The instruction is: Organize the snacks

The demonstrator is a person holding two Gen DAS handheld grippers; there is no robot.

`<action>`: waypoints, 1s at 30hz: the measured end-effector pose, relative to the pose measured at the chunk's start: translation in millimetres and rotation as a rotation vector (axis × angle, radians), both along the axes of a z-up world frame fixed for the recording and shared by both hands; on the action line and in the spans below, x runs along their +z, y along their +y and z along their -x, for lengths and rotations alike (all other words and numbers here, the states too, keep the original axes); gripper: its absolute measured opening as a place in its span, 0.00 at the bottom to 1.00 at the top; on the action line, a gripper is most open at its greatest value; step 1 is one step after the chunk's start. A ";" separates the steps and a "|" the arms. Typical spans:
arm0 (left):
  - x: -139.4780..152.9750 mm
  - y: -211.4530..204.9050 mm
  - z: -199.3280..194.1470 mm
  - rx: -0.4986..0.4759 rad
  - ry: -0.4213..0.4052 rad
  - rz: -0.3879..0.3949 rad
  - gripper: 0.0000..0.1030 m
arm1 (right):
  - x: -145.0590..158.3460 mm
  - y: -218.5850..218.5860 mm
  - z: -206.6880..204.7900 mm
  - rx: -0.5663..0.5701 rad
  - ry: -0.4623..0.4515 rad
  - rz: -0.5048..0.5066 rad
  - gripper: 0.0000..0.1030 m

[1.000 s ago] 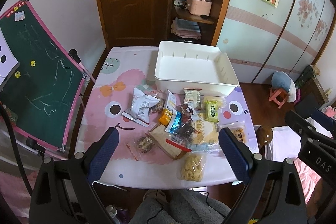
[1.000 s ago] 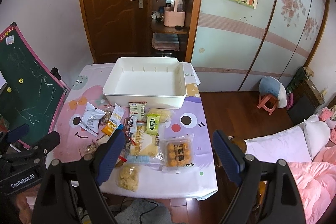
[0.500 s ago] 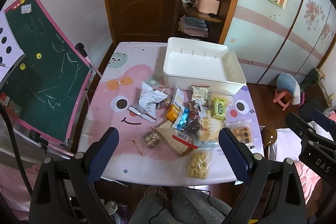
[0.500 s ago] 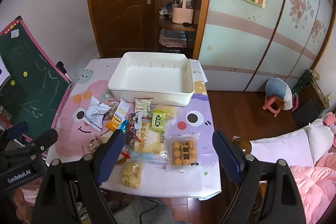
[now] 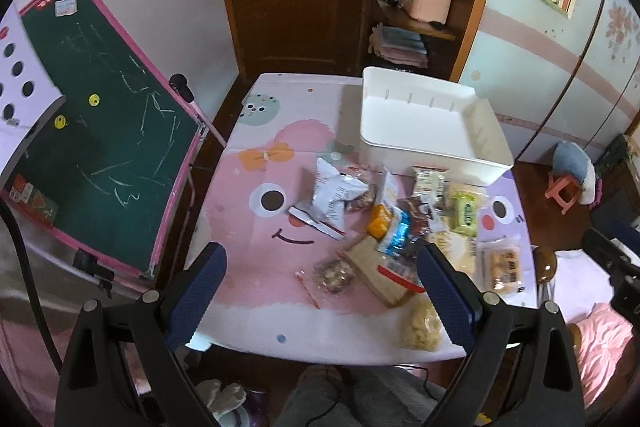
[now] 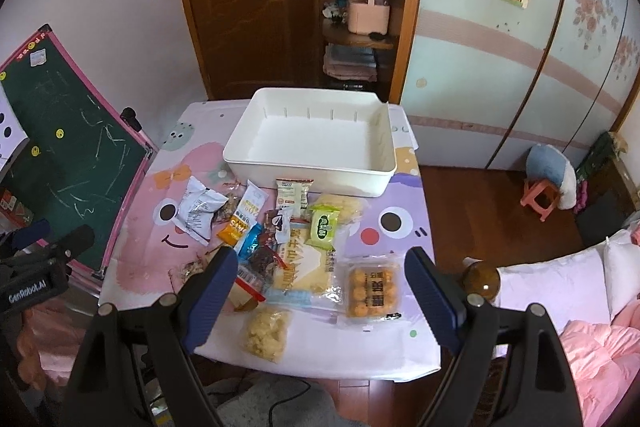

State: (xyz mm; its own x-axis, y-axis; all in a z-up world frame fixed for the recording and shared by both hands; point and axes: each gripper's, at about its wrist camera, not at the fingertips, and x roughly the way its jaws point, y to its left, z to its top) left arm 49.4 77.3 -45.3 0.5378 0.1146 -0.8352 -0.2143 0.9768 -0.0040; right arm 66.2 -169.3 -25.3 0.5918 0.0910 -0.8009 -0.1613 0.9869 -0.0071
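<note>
Both grippers easing down toward snack pile, nothing picked yet. Left gripper (image 5: pixel 320 291) gaping, empty; right gripper (image 6: pixel 320 295) likewise. Loose plastic snack packets (image 6: pixel 296 239) lying ahead of fingers; empty white rectangular plastic bin (image 6: pixel 308 183) beyond them.

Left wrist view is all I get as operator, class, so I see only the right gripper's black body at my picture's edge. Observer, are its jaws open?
Observer: Yes. The right gripper stands open and empty, with the tray of round cakes showing between its fingers.
Operator: Is anything hidden behind the white bin?
Observer: A white sheet of paper pokes out past the far right corner of the bin.
</note>
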 end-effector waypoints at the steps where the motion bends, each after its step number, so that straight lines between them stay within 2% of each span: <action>1: -4.7 4.4 -9.0 -0.009 0.008 -0.004 0.93 | -2.8 -0.2 -5.0 -0.005 0.011 -0.002 0.84; 4: -23.8 13.6 -34.9 -0.044 0.051 -0.022 0.93 | -15.5 -3.6 -23.7 -0.021 0.054 -0.022 0.84; 8: -54.6 24.8 -69.8 -0.077 0.106 -0.006 0.93 | -37.7 -15.4 -49.5 -0.064 0.127 -0.067 0.84; 17: -119.7 32.2 -136.1 -0.151 0.130 -0.033 0.93 | -111.2 -60.2 -95.0 -0.227 0.257 -0.029 0.84; 24: -170.3 36.7 -174.9 -0.178 0.216 0.034 0.93 | -186.0 -63.0 -108.7 -0.230 0.417 0.025 0.84; 30: -198.9 37.4 -189.6 -0.196 0.281 0.069 0.93 | -223.6 -57.8 -111.8 -0.199 0.483 0.080 0.83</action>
State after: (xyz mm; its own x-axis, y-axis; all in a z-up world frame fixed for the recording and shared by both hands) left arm 239.0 114.6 -244.2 0.2924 -0.0301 -0.9558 -0.0243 0.9989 -0.0389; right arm 178.1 -227.1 -249.0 0.1531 -0.0583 -0.9865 0.0259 0.9982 -0.0550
